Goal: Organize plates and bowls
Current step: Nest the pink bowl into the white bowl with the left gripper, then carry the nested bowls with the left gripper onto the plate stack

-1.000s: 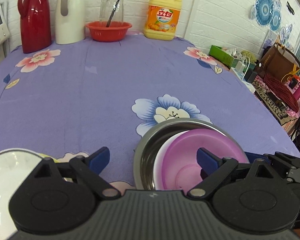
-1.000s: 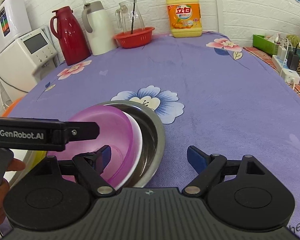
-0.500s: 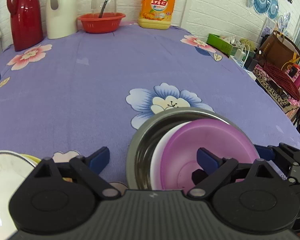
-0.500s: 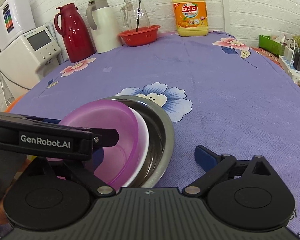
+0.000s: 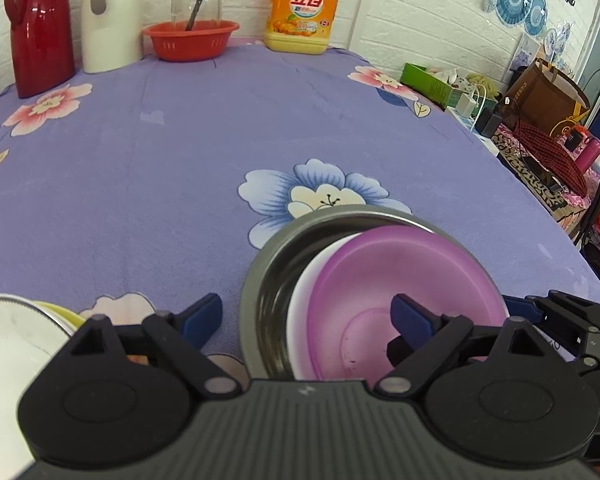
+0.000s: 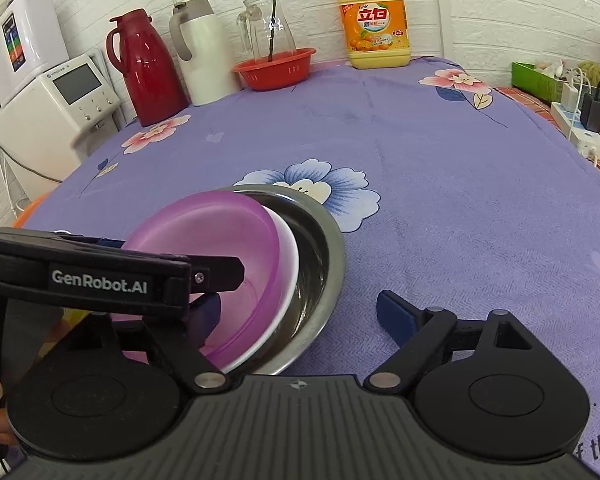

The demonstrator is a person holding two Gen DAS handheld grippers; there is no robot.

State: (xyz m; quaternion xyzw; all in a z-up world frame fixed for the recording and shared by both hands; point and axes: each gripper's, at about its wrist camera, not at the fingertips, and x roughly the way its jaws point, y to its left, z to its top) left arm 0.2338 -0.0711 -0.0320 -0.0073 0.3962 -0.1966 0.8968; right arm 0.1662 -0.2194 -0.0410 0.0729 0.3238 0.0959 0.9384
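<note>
On the worktop (image 5: 180, 152) the purple bowl (image 5: 404, 276) sits nested in a white bowl (image 5: 308, 280) inside the steel bowl (image 5: 272, 264); left hand-held gripper (image 5: 306, 316) spread, jaws just narrowing, its right finger inside the purple bowl; right hand-held gripper (image 6: 300, 312) spread, empty.

purple bowl (image 6: 220, 236) in white bowl (image 6: 290, 256) in steel bowl (image 6: 328, 256); right gripper (image 6: 300, 314) spread wide.

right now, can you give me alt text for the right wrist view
A purple bowl sits in a white bowl inside a steel bowl on a purple flowered tablecloth. The open right gripper straddles the stack's near rim, the left gripper reaching in from the left. Jugs and a detergent bottle line the wall.
</note>
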